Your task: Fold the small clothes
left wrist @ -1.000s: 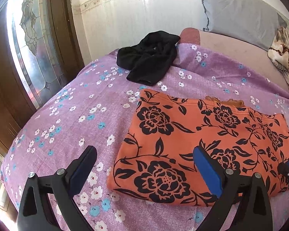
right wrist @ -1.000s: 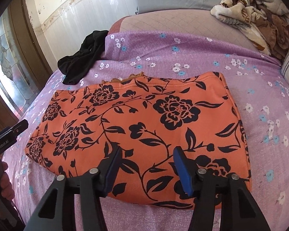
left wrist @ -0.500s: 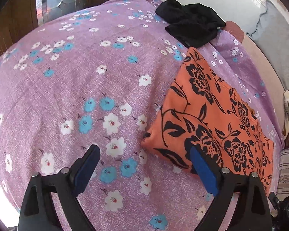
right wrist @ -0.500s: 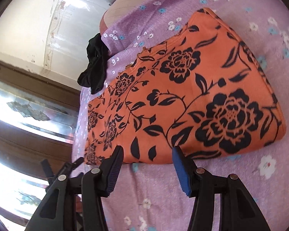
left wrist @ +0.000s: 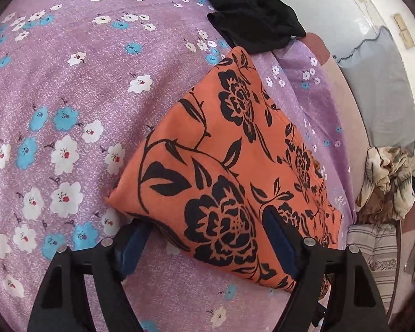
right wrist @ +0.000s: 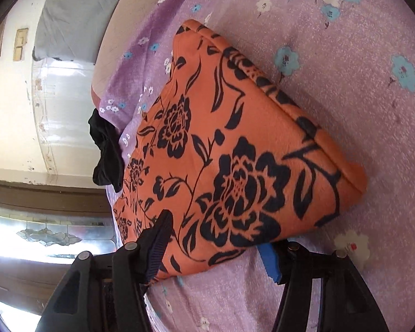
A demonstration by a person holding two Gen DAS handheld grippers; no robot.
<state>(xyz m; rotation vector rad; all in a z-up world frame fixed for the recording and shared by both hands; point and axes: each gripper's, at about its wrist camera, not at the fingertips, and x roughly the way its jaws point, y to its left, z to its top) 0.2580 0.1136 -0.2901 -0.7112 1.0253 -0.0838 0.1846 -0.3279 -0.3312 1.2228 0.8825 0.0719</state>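
A folded orange garment with black flowers lies on the purple flowered bedsheet; it also shows in the right wrist view. My left gripper is open, its jaws astride the garment's near left corner, one finger under the edge and the other on top. My right gripper is open and astride the garment's near right corner, one finger on top and the blue pad under the edge.
A black garment is bunched on the bed beyond the orange one, and shows in the right wrist view. A grey pillow, a crumpled patterned cloth and a striped cushion lie near the bed's head. A stained-glass door stands beside the bed.
Both grippers have tilted sideways and dropped to the garment's near edge. Their open jaws have slid around its two near corners, one finger under and one over.
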